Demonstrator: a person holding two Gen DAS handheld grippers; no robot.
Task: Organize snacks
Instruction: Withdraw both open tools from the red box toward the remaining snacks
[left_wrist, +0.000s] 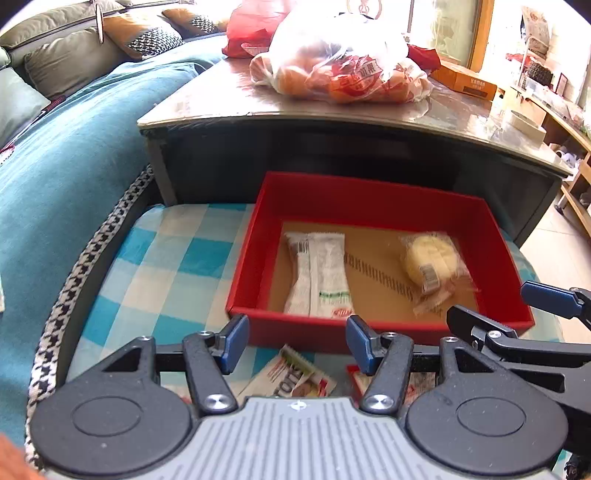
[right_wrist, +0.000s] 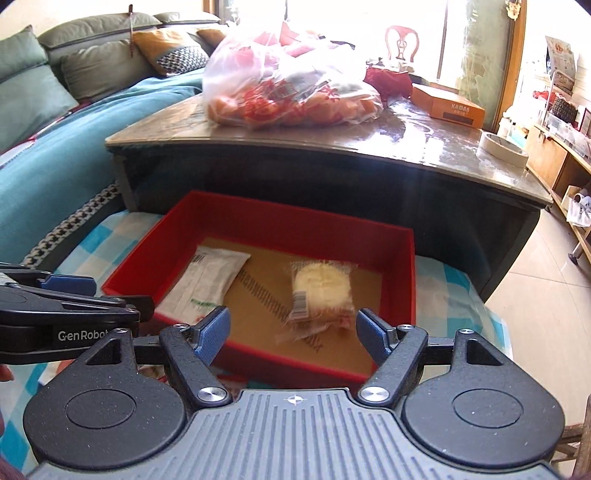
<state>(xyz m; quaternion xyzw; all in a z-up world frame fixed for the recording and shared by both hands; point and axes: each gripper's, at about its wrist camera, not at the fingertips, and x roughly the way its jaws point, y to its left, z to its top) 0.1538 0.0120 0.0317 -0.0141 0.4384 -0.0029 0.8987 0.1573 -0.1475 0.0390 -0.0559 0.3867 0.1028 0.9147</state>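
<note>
Setting: checked blue cloth before a dark table.
Red box: on the cloth, holding a white packet at left and a wrapped yellow cake at right, apart.
Left gripper: jaws opening, empty, above loose packets.
Right gripper: agape, empty, over the box's near wall.

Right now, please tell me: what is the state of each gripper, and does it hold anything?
Left gripper: open, holding nothing.
Right gripper: open, holding nothing.
</note>
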